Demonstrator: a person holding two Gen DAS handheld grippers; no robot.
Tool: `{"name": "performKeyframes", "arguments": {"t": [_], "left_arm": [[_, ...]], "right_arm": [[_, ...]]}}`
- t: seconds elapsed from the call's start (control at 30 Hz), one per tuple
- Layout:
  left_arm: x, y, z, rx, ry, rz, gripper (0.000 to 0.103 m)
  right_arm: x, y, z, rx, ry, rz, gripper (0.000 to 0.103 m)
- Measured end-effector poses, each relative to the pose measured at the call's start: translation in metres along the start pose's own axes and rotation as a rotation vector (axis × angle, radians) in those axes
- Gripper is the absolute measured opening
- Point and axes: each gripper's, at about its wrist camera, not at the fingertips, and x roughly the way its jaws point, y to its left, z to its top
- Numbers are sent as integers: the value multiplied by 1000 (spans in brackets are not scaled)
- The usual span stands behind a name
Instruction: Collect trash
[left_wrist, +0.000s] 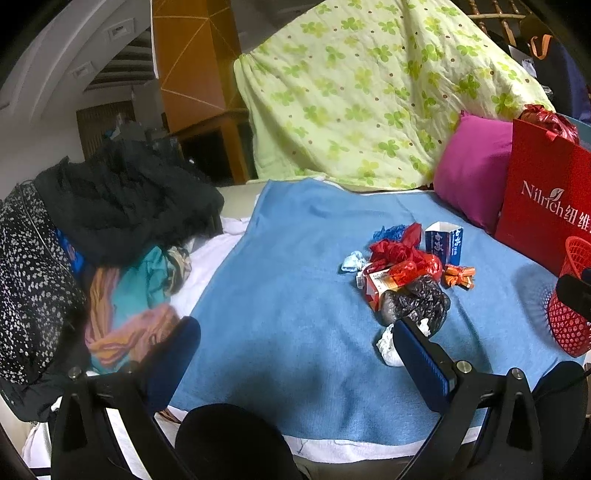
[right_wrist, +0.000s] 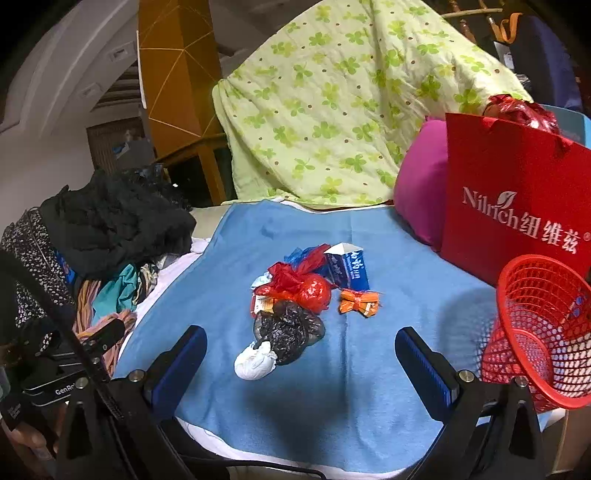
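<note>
A heap of trash lies on a blue towel (right_wrist: 332, 387): a white tissue wad (right_wrist: 255, 363), a black plastic bag (right_wrist: 288, 330), a red plastic bag (right_wrist: 306, 288), an orange wrapper (right_wrist: 360, 302) and a blue-white carton (right_wrist: 351, 269). The heap also shows in the left wrist view, with the black bag (left_wrist: 413, 304) and the tissue wad (left_wrist: 388, 347). A red mesh basket (right_wrist: 543, 328) stands tilted at the right. My right gripper (right_wrist: 299, 350) is open just short of the heap. My left gripper (left_wrist: 295, 341) is open and empty to the heap's left.
A red paper bag (right_wrist: 517, 199) and a magenta pillow (right_wrist: 421, 192) stand at the back right. A green-patterned quilt (right_wrist: 332, 103) is draped behind. A pile of dark and coloured clothes (left_wrist: 92, 240) lies at the left.
</note>
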Motion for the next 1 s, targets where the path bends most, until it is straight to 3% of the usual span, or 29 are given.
{"name": "performKeyframes", "arguments": {"t": [0.1, 0.2, 0.3, 0.47, 0.7, 0.77, 0.8, 0.87, 0.9, 1.0], "left_arm": [[20, 3, -6, -32, 56, -51, 103], [52, 5, -18, -43, 139, -77, 103], [73, 4, -28, -68, 192, -95, 103], [92, 0, -35, -47, 236, -118, 103], [110, -8, -41, 15, 323, -179, 103], [115, -13, -41, 21, 330, -205, 103], [117, -16, -41, 24, 332, -220, 103], [123, -20, -40, 38, 346, -229, 103], [126, -23, -40, 44, 353, -236, 103], [137, -33, -38, 49, 375, -272, 103]], "right_arm": [[25, -12, -4, 26, 41, 57, 103], [53, -20, -8, 103, 10, 162, 103], [94, -30, -13, 152, 88, 212, 102], [156, -39, -12, 277, 186, 320, 91], [234, -35, -7, 323, 308, 239, 88], [249, -33, -10, 340, 346, 262, 68], [256, -33, -13, 348, 371, 273, 51], [255, -36, -15, 376, 352, 302, 44], [251, -37, -15, 365, 333, 299, 33], [233, -46, -14, 341, 282, 275, 20]]}}
